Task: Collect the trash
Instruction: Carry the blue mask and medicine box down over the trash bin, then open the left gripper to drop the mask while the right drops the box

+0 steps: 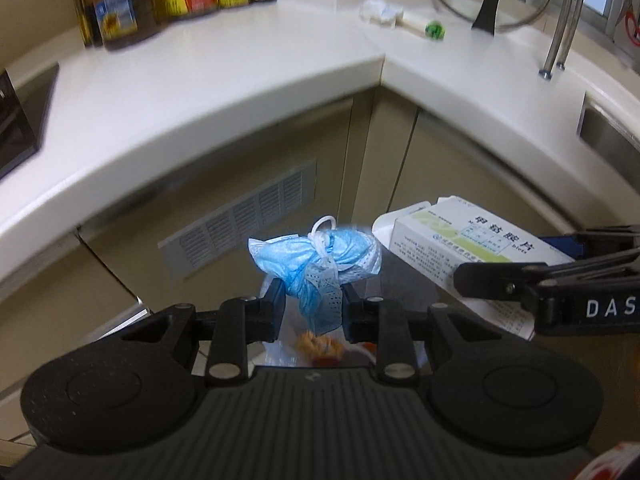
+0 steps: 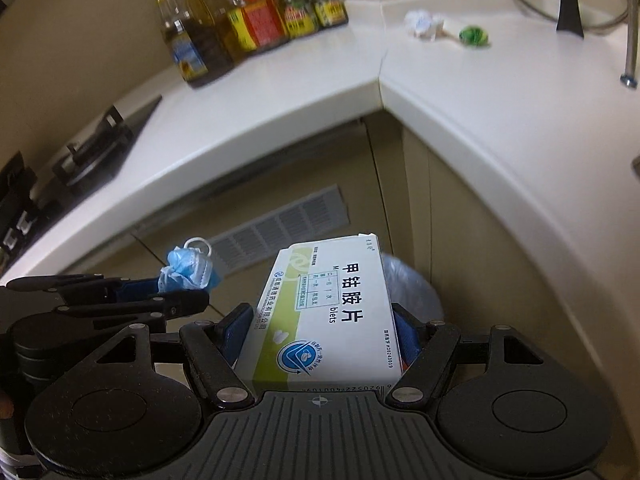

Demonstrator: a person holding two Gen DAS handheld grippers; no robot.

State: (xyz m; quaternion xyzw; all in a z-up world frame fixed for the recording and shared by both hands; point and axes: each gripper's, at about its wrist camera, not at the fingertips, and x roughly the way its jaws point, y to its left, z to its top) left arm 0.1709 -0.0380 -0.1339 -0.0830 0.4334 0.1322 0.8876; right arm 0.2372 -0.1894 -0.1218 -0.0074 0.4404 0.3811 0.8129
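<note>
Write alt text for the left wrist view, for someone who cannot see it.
The left gripper pinches a crumpled blue face mask between its fingers, above a plastic-lined trash bag. At right, the right gripper holds a white medicine box. Behind curves a white kitchen counter with oil bottles and crumpled tissue.

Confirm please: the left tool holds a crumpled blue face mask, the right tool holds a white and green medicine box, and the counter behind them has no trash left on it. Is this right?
Not quite. The left tool holds the face mask and the right tool holds the medicine box, but the counter still has trash: a crumpled white wrapper beside a green item, seen in both wrist views.
</note>
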